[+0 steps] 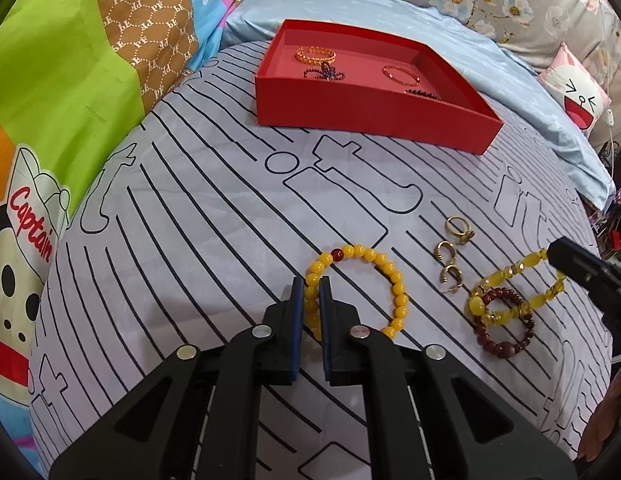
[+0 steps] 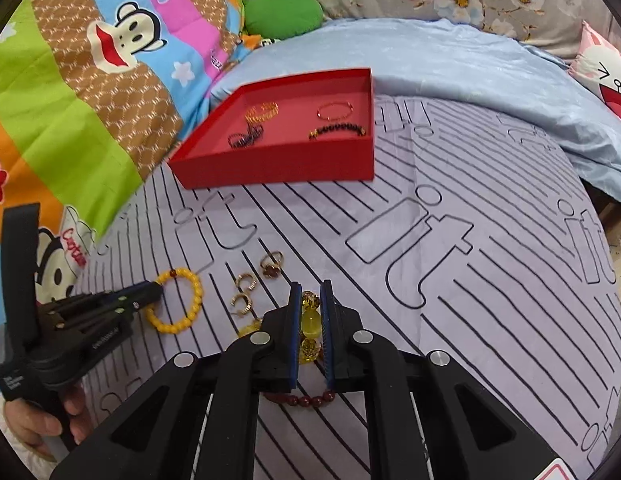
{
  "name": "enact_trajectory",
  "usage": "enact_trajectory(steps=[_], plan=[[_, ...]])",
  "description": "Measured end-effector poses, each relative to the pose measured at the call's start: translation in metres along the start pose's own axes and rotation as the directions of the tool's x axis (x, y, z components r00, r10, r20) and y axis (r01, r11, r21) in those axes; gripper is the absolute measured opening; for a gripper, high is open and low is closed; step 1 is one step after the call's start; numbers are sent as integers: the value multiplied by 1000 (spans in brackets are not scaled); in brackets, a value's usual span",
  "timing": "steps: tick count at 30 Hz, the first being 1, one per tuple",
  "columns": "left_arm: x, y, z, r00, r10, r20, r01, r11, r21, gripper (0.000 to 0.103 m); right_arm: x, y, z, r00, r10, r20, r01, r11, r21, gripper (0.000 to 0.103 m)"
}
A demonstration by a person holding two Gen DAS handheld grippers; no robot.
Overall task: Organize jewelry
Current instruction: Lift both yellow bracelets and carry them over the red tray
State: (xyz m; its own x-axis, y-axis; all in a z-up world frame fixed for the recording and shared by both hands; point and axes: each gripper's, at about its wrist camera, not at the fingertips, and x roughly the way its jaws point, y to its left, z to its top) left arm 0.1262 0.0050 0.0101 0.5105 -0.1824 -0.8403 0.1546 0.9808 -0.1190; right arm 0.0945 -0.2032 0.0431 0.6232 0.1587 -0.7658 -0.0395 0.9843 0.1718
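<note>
Two grippers are at work on the striped bedsheet [image 1: 190, 240], each clamped on a bracelet. The left gripper [image 1: 313, 286] pinches the near side of the yellow bead bracelet [image 1: 390, 268], which lies flat on the sheet. The right gripper [image 2: 311, 292] is closed on the amber chunky bracelet [image 2: 309, 317], whose far loop overlaps the dark red bead bracelet [image 1: 506, 332] (in the left wrist view the two look tangled). That overlap is the likely trouble: lifting the amber one could drag the red one along, then drop it short of the red tray [image 1: 374, 114]. Round beads could also roll out of a narrow pinch.

Loose on the sheet are three bracelets, two gold hoop earrings [image 1: 446, 252] and one ring [image 1: 460, 229] just beside them. Four pieces already lie inside the tray, which sits well apart at the far end.
</note>
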Motion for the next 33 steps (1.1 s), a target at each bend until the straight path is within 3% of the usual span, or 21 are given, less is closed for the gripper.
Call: enact_trajectory(steps=[21,33], plan=[[-50,-14,28,994,-76,73,73,996,48,7,-40,-3,32,995,-6,95,7,1000,-10,9],[-72,-31,86,978,-129,163,113,988,104,7,-46,-1,84,987,10,160,-3,999,-45,9]])
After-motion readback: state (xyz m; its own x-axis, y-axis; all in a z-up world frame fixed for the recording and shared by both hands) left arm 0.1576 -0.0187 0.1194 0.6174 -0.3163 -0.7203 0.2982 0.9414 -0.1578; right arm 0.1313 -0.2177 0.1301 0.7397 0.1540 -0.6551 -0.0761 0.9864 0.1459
